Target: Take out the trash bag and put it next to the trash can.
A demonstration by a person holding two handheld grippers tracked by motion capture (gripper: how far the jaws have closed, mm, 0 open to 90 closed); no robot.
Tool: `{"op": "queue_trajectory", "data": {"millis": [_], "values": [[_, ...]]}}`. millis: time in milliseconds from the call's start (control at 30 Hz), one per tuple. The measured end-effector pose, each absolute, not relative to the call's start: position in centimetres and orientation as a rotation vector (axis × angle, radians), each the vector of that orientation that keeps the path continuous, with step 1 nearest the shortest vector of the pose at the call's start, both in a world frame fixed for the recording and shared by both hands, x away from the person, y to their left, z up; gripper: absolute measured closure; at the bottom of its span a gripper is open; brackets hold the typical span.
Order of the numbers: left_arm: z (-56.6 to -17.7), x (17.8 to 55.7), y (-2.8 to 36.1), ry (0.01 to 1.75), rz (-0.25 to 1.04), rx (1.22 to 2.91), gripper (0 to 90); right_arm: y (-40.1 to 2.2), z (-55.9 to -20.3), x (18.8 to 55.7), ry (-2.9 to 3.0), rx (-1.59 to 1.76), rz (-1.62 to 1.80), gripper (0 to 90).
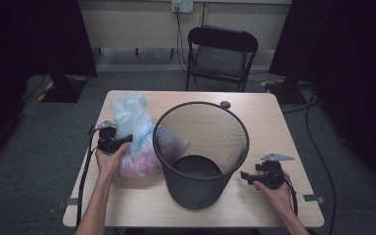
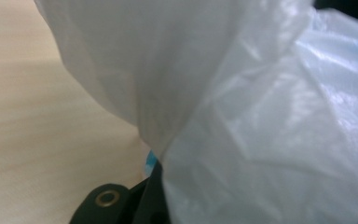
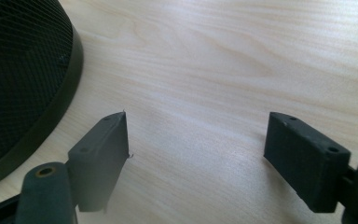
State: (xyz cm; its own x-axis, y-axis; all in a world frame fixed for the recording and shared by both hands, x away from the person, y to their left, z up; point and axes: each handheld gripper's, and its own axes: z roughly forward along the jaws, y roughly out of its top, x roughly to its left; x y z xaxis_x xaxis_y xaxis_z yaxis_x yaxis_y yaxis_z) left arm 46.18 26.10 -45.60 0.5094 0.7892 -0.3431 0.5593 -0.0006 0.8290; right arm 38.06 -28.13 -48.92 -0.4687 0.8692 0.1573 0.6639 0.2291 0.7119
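A black mesh waste bin (image 1: 200, 152) stands upright in the middle of the wooden table (image 1: 274, 127). Left of it lies a translucent white plastic bag (image 1: 133, 125) with pink contents, leaning against the bin's wall. My left gripper (image 1: 126, 139) is at the bag's left side, shut on a fold of its film. In the left gripper view the bag (image 2: 242, 107) rises right over the jaws. My right gripper (image 1: 246, 176) rests low on the table to the right of the bin, open with nothing between its fingertips. In the right gripper view, that gripper (image 3: 196, 135) points along bare wood beside the bin's base (image 3: 28, 79).
A black folding chair (image 1: 221, 51) stands behind the table. A small dark round object (image 1: 225, 104) sits at the table's far edge. Cables run across the grey floor on the right, and dark curtains hang on both sides.
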Motion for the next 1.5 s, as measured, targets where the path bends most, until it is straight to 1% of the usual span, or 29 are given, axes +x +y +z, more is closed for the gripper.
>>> {"op": "queue_trajectory", "data": {"millis": [133,233,300,400,600,633,900,1033,1200,1267,1367,1500], "values": [[-44.4,46.4,26.7,1.159,0.274,1.67,85.7,-27.9,-49.2,38.1,2.225,1.433,1.053,20.5],[-43.8,46.2,27.2,1.156,0.261,1.634,79.1,-27.6,-49.3,38.0,2.21,1.409,1.03,19.8],[-43.5,46.0,27.4,1.16,0.263,1.643,74.9,-27.5,-49.4,38.0,2.206,1.399,1.023,19.7],[-43.1,45.6,27.9,1.179,0.274,1.62,58.5,-27.4,-49.5,37.9,2.195,1.377,1.005,19.8],[-41.9,44.8,28.9,1.183,0.277,1.578,31.7,-26.9,-49.8,37.7,2.174,1.322,0.961,19.4],[-41.7,44.6,29.0,1.18,0.285,1.583,28.7,-26.9,-49.9,37.7,2.169,1.314,0.963,19.2],[-39.2,43.0,29.5,1.109,0.335,1.583,21.4,-26.9,-49.9,37.8,2.166,1.317,0.963,19.2],[-38.4,42.4,29.5,1.098,0.355,1.593,20.1,-26.9,-49.9,37.7,2.166,1.317,0.963,19.2],[-38.0,41.3,29.9,1.095,0.36,1.6,17.5,-26.9,-49.9,37.7,2.166,1.317,0.963,19.2],[-38.1,40.5,30.0,1.084,0.381,1.596,16.5,-26.9,-49.9,37.7,2.166,1.318,0.963,19.2],[-38.3,39.9,30.0,1.095,0.419,1.635,16.3,-26.9,-49.9,37.7,2.166,1.317,0.962,19.2],[-38.2,39.2,30.6,1.083,0.406,1.617,15.7,-26.9,-49.9,37.7,2.166,1.318,0.962,19.2]]}}
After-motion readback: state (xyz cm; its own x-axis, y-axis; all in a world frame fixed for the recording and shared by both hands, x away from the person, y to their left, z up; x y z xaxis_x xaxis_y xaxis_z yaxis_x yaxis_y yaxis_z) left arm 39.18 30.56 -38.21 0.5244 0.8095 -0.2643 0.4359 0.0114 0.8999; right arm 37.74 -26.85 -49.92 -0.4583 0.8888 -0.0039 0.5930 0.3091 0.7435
